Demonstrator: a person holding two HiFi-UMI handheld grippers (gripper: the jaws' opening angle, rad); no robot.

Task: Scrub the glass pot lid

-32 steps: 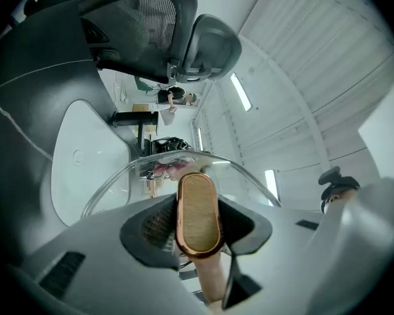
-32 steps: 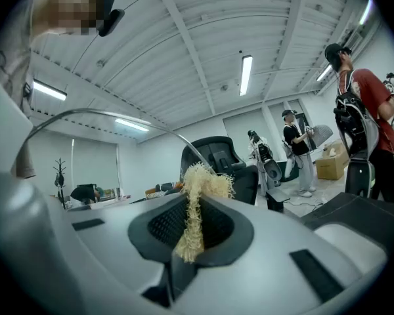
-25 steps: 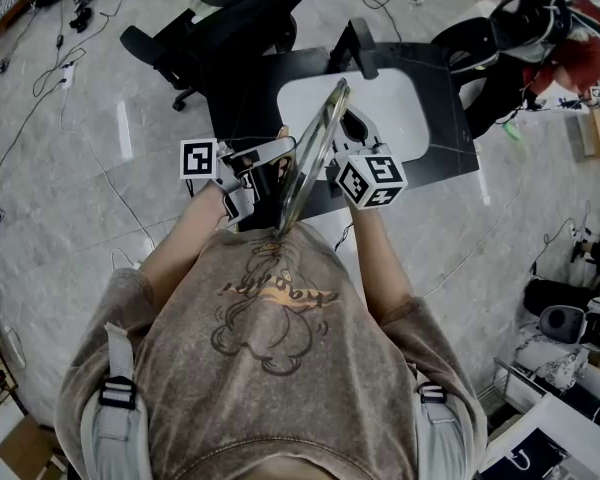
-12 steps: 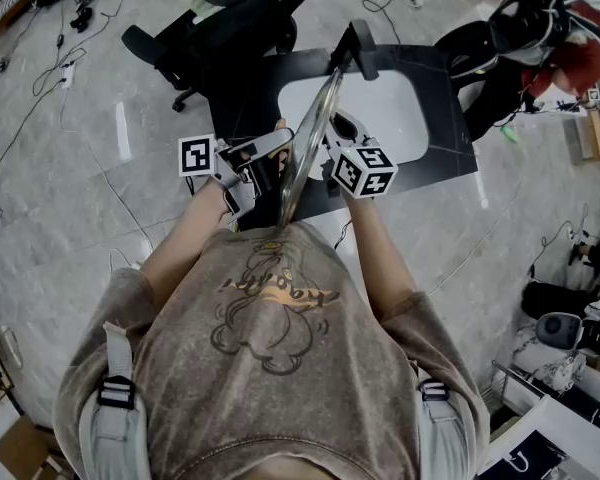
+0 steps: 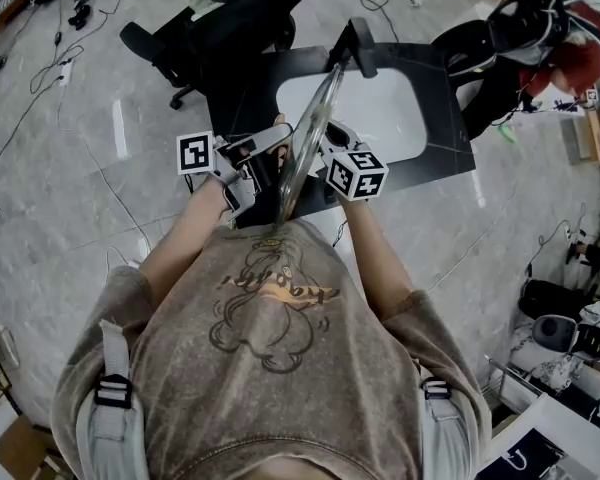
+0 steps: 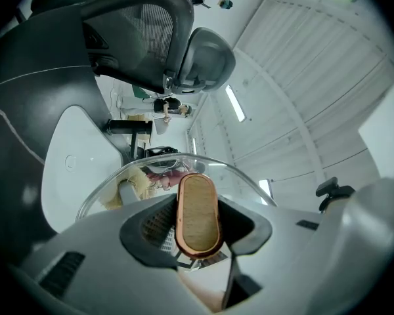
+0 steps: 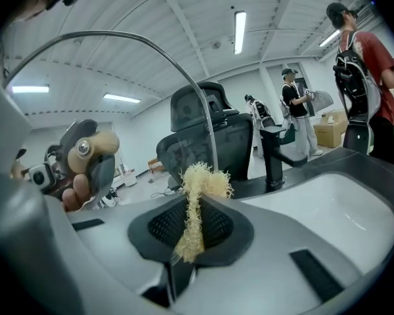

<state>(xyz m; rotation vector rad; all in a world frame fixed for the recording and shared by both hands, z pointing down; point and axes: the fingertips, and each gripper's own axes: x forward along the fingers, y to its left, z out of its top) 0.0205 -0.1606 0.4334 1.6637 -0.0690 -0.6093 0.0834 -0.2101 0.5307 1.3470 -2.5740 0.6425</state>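
Note:
The glass pot lid (image 5: pixel 306 153) stands on edge above the sink, nearly edge-on in the head view. My left gripper (image 5: pixel 268 160) is shut on the lid's wooden knob (image 6: pixel 198 214), with the glass dome (image 6: pixel 118 176) spreading past the jaws. My right gripper (image 5: pixel 322 150) is shut on a yellow fibrous scrubber (image 7: pixel 196 209) on the lid's other face. In the right gripper view the lid's metal rim (image 7: pixel 184 77) arcs overhead and the knob (image 7: pixel 87 146) shows through the glass. The scrubber (image 6: pixel 136 188) also shows through the glass in the left gripper view.
A white sink basin (image 5: pixel 385 108) is set in a black counter (image 5: pixel 450 128), with a black faucet (image 5: pixel 355 43) at its far edge. A black office chair (image 5: pixel 235 13) stands behind it. A person in red (image 5: pixel 565 43) is at the far right. Cables lie on the floor.
My right gripper with the scrubber has slid a little left and up along the lid's face. The left gripper and the lid have barely moved.

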